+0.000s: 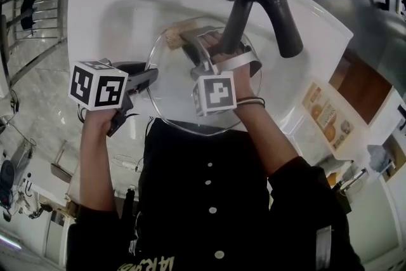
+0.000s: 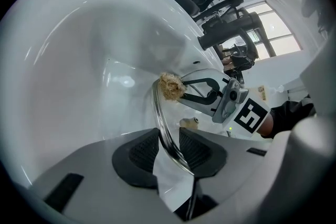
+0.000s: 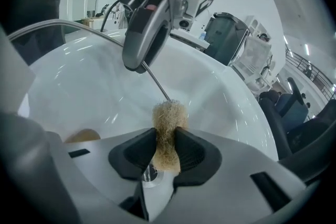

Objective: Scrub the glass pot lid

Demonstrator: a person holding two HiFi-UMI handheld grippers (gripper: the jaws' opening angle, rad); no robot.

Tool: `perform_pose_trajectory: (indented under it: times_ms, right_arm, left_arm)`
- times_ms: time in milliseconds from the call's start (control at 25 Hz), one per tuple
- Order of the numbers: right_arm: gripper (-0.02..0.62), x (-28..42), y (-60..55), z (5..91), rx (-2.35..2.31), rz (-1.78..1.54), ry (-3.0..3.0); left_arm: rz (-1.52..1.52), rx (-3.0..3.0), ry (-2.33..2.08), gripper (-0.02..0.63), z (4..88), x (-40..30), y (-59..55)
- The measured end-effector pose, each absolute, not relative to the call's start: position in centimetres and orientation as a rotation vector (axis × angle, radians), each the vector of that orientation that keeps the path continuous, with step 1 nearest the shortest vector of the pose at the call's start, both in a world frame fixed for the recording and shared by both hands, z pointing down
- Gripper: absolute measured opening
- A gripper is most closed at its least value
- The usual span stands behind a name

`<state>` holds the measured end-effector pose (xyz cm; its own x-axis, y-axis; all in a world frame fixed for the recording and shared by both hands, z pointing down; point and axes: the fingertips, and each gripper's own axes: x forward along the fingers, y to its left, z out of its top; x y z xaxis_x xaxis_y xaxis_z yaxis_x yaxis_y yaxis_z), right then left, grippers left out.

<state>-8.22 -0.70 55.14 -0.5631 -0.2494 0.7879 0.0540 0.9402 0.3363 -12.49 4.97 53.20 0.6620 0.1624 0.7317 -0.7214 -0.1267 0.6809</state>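
Note:
A round glass pot lid (image 1: 172, 97) hangs tilted over the white sink (image 1: 95, 3). My left gripper (image 1: 151, 77) is shut on its left rim; in the left gripper view that rim (image 2: 157, 107) runs between my pads (image 2: 143, 152), the left gripper (image 2: 169, 145) gripping it. My right gripper (image 1: 187, 41) reaches over the lid's far edge, shut on a tan fibre scrubber (image 1: 177, 32). The scrubber (image 3: 169, 123) sits squeezed in the right gripper (image 3: 167, 152) and touches the rim below the left gripper (image 3: 140, 66). From the left, the scrubber (image 2: 171, 86) rests against the lid's top edge.
A dark curved faucet (image 1: 266, 3) arches over the basin just right of the lid. The drain (image 3: 149, 173) lies under the right jaws. Printed packets (image 1: 320, 114) lie on the counter at right. A metal rack (image 1: 32, 16) stands at left.

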Motion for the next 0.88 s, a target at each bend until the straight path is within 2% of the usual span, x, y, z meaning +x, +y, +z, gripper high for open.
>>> perform_pose_trajectory:
  times_ms: [880]
  right_arm:
    - [0.124,1.1,-1.0,57.5,0.214,-0.24,-1.903]
  left_arm:
    - [0.787,1.532,-0.488,0.146,52.8,-12.3,4.7]
